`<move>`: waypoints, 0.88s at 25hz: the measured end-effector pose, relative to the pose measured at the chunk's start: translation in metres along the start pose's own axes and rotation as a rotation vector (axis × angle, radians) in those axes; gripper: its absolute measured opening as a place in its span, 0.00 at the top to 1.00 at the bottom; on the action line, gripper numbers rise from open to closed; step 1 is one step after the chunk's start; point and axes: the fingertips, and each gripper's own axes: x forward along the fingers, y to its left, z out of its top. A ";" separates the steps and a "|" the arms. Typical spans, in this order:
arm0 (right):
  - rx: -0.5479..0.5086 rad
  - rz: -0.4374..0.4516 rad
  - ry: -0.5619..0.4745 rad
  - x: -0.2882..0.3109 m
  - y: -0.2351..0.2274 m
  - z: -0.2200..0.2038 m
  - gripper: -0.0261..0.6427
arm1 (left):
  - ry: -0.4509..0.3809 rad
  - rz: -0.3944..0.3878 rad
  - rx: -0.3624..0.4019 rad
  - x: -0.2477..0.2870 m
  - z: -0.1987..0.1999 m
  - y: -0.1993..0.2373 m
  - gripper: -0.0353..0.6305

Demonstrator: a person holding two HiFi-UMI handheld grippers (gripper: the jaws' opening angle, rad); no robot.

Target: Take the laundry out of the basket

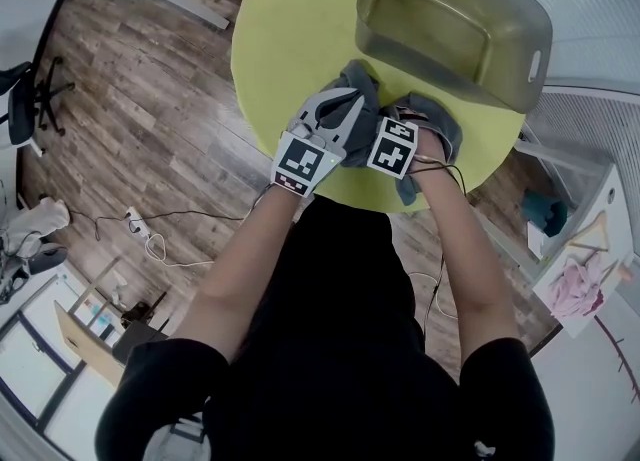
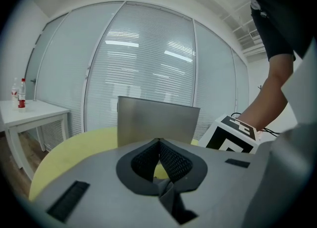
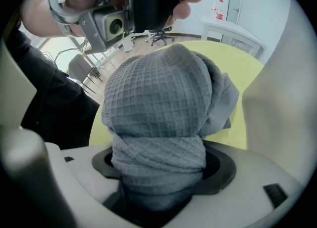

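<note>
R gripper [image 3: 161, 165] is nearest the person, pointing steeply down w/ jaws clamped on a bunched grey waffle-weave cloth [image 3: 158, 93]. L gripper [image 2: 159, 143] is just beside it, more level, jaws closed tip to tip. The cloth sits at the near edge of the round yellow tabletop [image 1: 290, 39], outside the basket [image 1: 455, 24]. The basket, translucent plastic, stands further back on the same tabletop, close behind both grippers.

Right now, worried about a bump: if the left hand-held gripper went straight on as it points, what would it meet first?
Most likely the basket: its grey wall stands directly beyond the closed tips of the left hand-held gripper, on the yellow table. Depth is unclear.
</note>
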 end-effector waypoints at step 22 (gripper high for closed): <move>0.029 -0.067 -0.011 -0.045 0.002 0.010 0.37 | -0.020 0.001 0.042 -0.037 0.018 -0.003 0.93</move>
